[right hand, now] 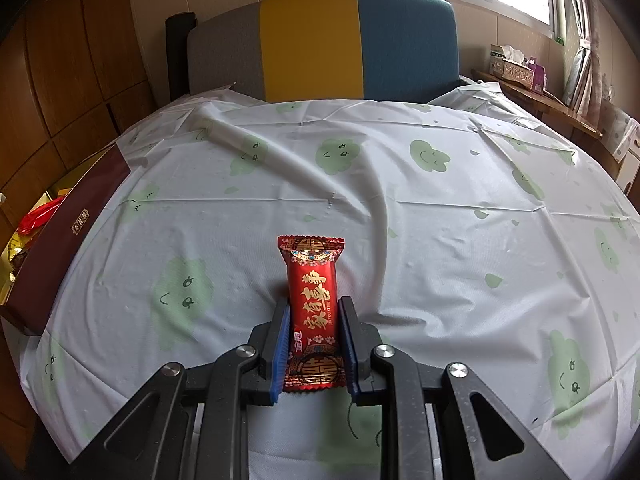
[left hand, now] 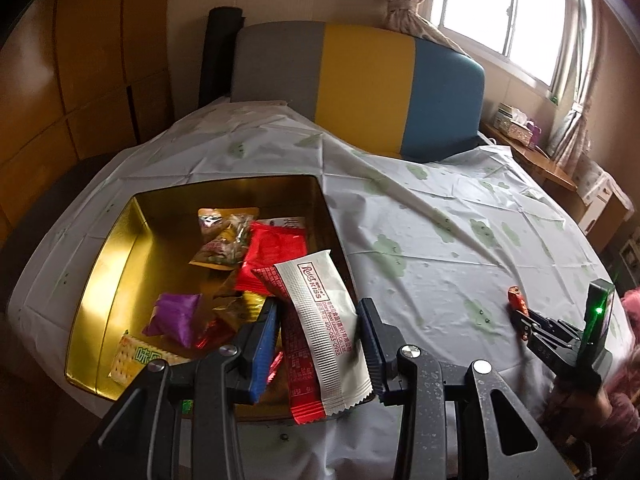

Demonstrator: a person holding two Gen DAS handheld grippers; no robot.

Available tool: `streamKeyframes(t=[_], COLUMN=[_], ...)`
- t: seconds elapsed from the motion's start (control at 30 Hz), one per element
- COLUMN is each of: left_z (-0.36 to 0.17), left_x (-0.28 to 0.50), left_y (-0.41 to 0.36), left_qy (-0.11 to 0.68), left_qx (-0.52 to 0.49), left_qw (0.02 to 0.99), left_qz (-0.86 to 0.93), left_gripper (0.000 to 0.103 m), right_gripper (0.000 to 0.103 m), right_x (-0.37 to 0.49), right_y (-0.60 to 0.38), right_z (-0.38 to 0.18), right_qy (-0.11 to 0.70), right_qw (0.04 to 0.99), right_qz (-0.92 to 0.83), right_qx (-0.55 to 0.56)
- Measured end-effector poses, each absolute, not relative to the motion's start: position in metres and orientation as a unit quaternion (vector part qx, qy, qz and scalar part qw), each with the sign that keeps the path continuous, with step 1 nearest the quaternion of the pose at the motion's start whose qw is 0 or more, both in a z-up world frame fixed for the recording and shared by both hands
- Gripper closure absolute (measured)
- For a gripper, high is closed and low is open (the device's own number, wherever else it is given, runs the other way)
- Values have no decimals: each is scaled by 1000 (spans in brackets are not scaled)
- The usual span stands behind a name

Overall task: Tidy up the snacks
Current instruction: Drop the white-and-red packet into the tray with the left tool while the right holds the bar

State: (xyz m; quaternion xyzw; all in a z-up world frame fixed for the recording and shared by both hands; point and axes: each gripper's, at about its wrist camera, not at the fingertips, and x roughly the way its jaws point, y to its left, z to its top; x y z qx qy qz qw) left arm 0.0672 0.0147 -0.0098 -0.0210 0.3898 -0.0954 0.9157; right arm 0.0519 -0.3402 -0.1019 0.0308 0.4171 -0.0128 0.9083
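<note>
My left gripper point(left hand: 320, 308) is shut on a white "Roast Kiss" packet point(left hand: 324, 332) with a red packet point(left hand: 298, 376) lying under it. Both hang over the near right corner of the open gold tin point(left hand: 100, 280). Inside the tin lie several snacks, among them a purple packet point(left hand: 176, 316) and a red one point(left hand: 272, 248). My right gripper point(right hand: 314, 308) rests low over the tablecloth, shut on a red candy packet point(right hand: 314, 280) with gold characters. In the left wrist view the right gripper point(left hand: 520, 316) shows far right with that candy point(left hand: 516, 296). The tin's maroon wall point(right hand: 68, 240) stands at the left.
A white tablecloth point(right hand: 400, 200) with green cloud faces covers the round table and is creased. Behind the table stands a grey, yellow and blue chair back point(left hand: 360, 80). A wooden shelf with a tissue box point(right hand: 516, 68) runs along the window wall. A pink sleeve point(left hand: 628, 380) is at the right edge.
</note>
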Motion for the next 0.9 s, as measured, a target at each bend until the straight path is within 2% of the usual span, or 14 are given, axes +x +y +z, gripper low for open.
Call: streamKeyframes(t=[0.13,0.37,0.53,0.63,0.9], left_z=[-14,-16,-28,-37,-54], left_x=[69,69,63,64,86], left_y=[31,126,167,163,110], left_qy=[399,413,423,434,462], left_qx=[-41,-157,-219,-239,-194], left_qw=[912,897,879,868,865], left_qz=[-88,-21,6,-7,-41], left_gripper=[63,63,63,63,63], right_gripper=[80,80,80,80,80], right_x=[52,52,52,53,52], right_y=[-340,-340,-341,-341,-341], right_z=[-102,-102,-101,-101,-101], right_qy=[417,417,416,416,415], right_qw=[908,908,909,909,909], right_qz=[-13,-13,-13,-13,-13], right_qx=[30,31,34,33,34])
